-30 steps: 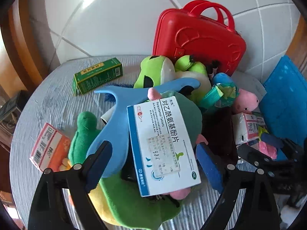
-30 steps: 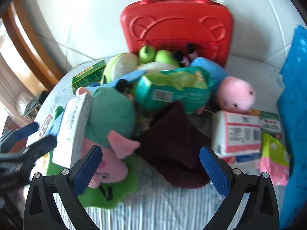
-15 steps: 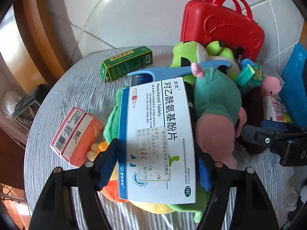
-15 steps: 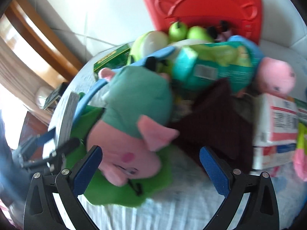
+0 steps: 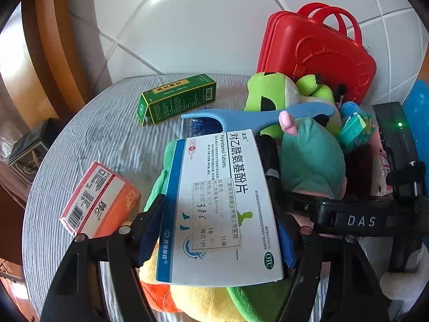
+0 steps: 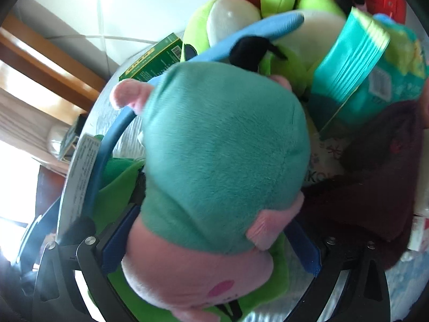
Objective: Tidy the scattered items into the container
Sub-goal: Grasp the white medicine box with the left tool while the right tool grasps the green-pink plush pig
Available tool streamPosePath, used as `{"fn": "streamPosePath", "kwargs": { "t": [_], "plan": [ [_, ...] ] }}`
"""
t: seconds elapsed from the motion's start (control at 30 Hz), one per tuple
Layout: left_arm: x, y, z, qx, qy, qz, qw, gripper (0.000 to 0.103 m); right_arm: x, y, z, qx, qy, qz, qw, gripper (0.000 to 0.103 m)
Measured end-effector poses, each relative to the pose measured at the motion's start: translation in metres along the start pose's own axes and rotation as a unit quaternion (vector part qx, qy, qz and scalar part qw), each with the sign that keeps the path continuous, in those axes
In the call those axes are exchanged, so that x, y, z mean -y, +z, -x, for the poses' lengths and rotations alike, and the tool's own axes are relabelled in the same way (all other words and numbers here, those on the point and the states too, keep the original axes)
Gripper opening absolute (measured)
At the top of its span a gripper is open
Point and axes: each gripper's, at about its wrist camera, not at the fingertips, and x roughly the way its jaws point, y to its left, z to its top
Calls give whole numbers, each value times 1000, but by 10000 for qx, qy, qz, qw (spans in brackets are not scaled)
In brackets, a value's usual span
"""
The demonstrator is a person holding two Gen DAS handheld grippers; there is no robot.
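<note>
Left wrist view has the left hand-held gripper [image 5: 219, 230] clamped on the paracetamol box [image 5: 218, 209] by its long edges, above the plush pile on the worktop [image 5: 107, 139]. Light, stiff card (crushes if squeezed hard), so edges are the right spot. The right hand-held gripper [image 6: 209, 244] straddles the pig plush [image 6: 214, 166]; it's soft and squashy, so the body is probably best.

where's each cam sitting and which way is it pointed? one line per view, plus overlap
Left wrist: behind the left gripper, looking forward-down at the paracetamol box between its fingers; right gripper's black body crosses the right side.
Right wrist: behind the right gripper, close on the pig plush between its fingers.
Shared: pig plush, green box, red case.
</note>
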Motion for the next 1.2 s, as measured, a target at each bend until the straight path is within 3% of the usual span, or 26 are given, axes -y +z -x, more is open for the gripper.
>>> {"fn": "streamPosePath", "kwargs": {
  "t": [0.33,0.4,0.47,0.53,0.57,0.6,0.73,0.8,0.9,1.03,1.1,1.2],
  "plan": [
    [21,-13,49,264,-176,-114,9994,71,-8,-28,62,407,-88,346,9985,63],
    [23,-21,61,236,-219,-95,9994,71,-10,-39,80,491,-149,421,9978,40],
    [26,-32,69,168,-255,-116,9995,71,-12,-51,88,373,-186,494,9979,37],
    [27,-43,71,90,-269,-95,9996,71,-11,-64,92,216,-298,553,9978,37],
    [27,-47,71,87,-261,-64,9996,71,-10,-70,95,172,-383,564,9975,43],
    [26,-50,71,129,-235,-33,9996,71,-7,-73,99,174,-432,564,9973,56],
    [22,-45,61,378,-86,53,9992,71,-10,-77,108,332,-539,533,9966,65],
    [22,-38,53,434,-118,56,9990,71,-16,-72,108,424,-672,546,9953,77],
    [24,-28,40,439,-87,-16,9990,71,-21,-63,101,481,-847,533,9938,78],
    [13,-23,18,284,48,32,9996,71,-17,-43,77,372,-1039,425,9930,83],
    [12,-23,13,341,162,-57,9993,71,-10,-32,57,233,-1101,348,9930,95],
    [12,-20,9,388,201,-112,9990,71,-3,-21,32,103,-1068,367,9936,99]
  ]
}}
